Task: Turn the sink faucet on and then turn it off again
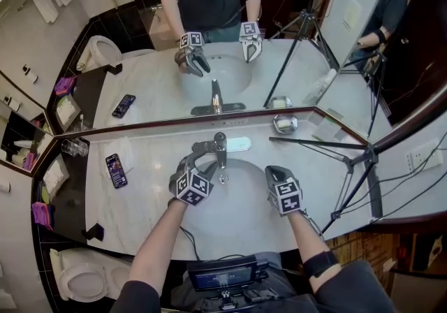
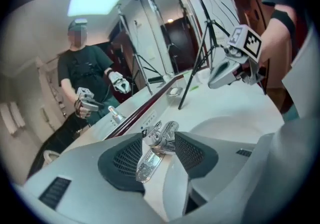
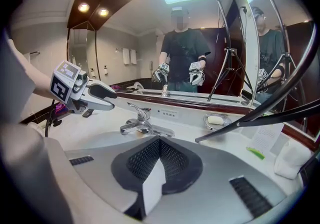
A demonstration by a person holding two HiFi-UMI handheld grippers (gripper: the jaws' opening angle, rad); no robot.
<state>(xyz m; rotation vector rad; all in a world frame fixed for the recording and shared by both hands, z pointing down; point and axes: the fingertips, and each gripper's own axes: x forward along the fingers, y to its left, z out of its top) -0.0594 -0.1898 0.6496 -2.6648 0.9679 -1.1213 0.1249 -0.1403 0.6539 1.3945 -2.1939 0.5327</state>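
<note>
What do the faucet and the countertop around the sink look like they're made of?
Faucet: polished metal, likely chrome-plated; it mirrors the lights and room.
Countertop: pale, glossy stone, probably marble or a marble-look slab; faint grey veining and a sheen show.

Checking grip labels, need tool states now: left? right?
left tool: open, faucet between its jaws, not clamped.
right tool: closed, holding nothing.
</note>
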